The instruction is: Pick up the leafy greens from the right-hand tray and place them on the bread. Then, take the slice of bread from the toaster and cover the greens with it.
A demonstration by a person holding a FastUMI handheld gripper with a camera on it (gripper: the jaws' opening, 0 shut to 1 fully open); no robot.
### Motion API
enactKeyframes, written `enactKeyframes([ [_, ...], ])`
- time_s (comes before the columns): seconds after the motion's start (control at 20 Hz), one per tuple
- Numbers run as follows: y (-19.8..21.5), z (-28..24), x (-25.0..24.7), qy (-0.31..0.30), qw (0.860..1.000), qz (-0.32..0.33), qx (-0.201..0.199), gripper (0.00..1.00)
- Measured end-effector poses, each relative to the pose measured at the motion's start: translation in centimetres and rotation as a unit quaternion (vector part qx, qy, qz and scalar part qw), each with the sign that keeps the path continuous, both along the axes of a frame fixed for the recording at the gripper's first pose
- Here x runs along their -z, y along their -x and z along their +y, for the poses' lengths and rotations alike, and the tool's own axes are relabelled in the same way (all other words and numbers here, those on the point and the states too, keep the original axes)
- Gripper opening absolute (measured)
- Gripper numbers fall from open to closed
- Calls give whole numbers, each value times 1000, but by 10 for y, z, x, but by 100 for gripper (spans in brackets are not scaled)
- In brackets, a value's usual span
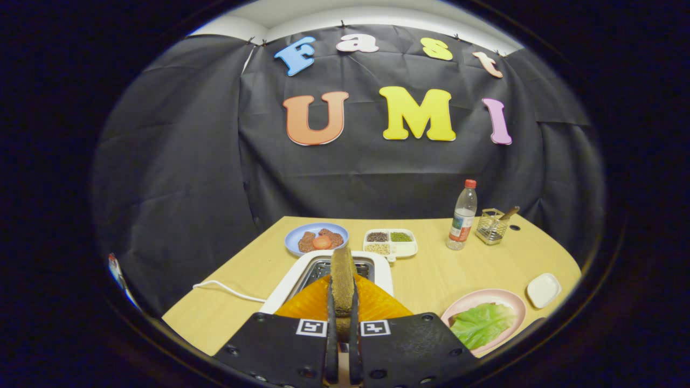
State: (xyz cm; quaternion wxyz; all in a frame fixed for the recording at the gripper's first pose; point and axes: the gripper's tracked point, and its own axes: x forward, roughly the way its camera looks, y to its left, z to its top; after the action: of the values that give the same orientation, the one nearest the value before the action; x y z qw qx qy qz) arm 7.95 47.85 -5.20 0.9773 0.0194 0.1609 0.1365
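The jaws stand almost together, with only the thickness of a slice of bread (342, 283) between them, and both fingers (330, 318) press on its flat sides. The gripper (343, 328) holds the slice upright and edge-on, so that what shows is its narrow brown crust, rough and grainy, rising ahead of the fingertips. The fingers are dark and slim, coming out of two black plates with square markers on them.

Just beneath and behind the slice lies an orange ribbed surface (372, 304), spreading to either side of the fingers; what it belongs to cannot be told. Right beyond it stands the white toaster (380, 267), its dark slot open at the top, and the held slice is above that slot. A white cable (226, 290) runs from the toaster's left side across the light wooden table (431, 275).

To the right of the fingers, near them, is a pink plate (512, 302) with the leafy greens (481, 323) lying on it, a pale green crinkled leaf, flat. Just beyond that plate sits a small white dish (543, 289).

Farther back, beyond the toaster, are a blue plate (296, 237) bearing brownish food with something round and orange on it, and beside it a white divided tray (407, 249) with dark, green and pale grains in its compartments. To the right of these stand a clear bottle (463, 215) with a red cap and a small wire basket (491, 226)
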Motion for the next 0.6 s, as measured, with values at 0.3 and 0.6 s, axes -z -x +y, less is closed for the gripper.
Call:
enactKeyframes([
  [0.3,21,-9,-62,-56,997,-48,-27,8],
  [0.6,45,-51,-116,-104,990,-91,-35,8],
])
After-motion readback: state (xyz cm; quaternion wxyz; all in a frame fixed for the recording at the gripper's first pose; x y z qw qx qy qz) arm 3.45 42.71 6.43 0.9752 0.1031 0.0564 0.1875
